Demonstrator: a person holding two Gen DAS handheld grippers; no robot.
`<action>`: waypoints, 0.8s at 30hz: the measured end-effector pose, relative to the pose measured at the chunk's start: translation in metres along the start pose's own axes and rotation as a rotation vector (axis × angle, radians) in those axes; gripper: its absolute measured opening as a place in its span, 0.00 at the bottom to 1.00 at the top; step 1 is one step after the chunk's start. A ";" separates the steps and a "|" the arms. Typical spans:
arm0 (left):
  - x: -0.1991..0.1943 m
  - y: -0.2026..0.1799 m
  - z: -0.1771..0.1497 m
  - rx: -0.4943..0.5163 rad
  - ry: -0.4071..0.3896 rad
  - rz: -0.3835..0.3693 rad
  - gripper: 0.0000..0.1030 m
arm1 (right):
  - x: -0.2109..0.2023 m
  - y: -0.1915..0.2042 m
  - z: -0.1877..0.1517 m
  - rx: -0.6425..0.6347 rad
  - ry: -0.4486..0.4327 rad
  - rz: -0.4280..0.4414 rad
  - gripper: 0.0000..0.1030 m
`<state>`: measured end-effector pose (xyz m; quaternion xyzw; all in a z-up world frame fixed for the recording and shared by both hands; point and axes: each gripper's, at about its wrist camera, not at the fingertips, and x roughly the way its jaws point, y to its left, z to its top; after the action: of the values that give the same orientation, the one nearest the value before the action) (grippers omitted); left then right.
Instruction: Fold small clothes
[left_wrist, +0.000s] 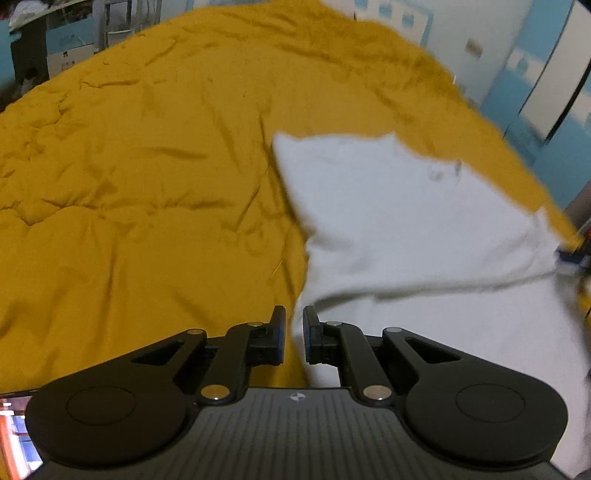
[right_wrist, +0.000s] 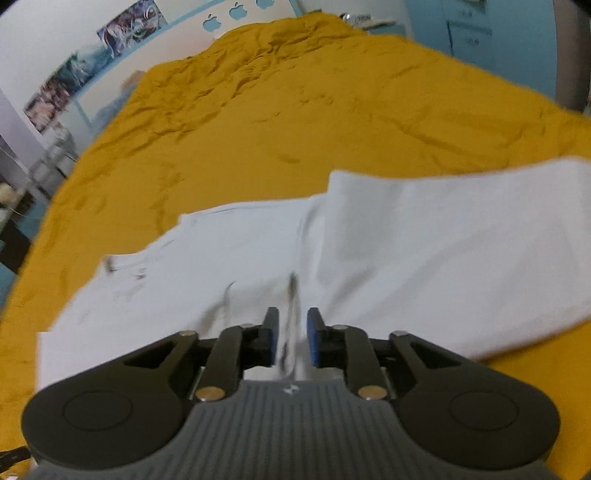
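nearest, in the right wrist view: right gripper (right_wrist: 291, 339) pinching a raised ridge of the white garment (right_wrist: 406, 258), cloth bunched between the blue pads and running straight ahead from the fingertips. in the left wrist view: left gripper (left_wrist: 293, 338) with jaws drawn close and a narrow gap between them, the garment's (left_wrist: 388, 229) near left edge hanging in or just behind that gap; cannot tell whether cloth is actually clamped there.

further out: garment spread on the yellow quilt (left_wrist: 129, 166), lying ahead and to the right of the left gripper, ahead and spreading both ways from the right one. long axis seemingly left to right across the bed in the right wrist view, with one layer already lapped over on the right side. both grippers at its near edge, so probably a lift-and-carry of that edge toward the far side.

beyond: only rumpled quilt (right_wrist: 258, 110), nothing in the path. farthest: blue and white walls and cabinet fronts, blurred.
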<state>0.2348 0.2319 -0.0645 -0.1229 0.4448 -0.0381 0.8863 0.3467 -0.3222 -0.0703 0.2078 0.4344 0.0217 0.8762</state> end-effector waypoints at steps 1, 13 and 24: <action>-0.001 0.001 0.002 -0.021 -0.014 -0.010 0.10 | -0.001 -0.002 -0.003 0.013 0.013 0.022 0.22; 0.054 -0.027 0.018 -0.021 0.048 0.062 0.10 | 0.000 0.026 -0.018 -0.144 -0.026 0.003 0.00; 0.052 -0.018 0.023 0.025 0.121 0.212 0.10 | 0.023 0.011 -0.032 -0.161 0.039 -0.102 0.00</action>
<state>0.2853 0.2097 -0.0870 -0.0618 0.5077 0.0428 0.8583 0.3379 -0.2964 -0.1005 0.1138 0.4583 0.0158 0.8813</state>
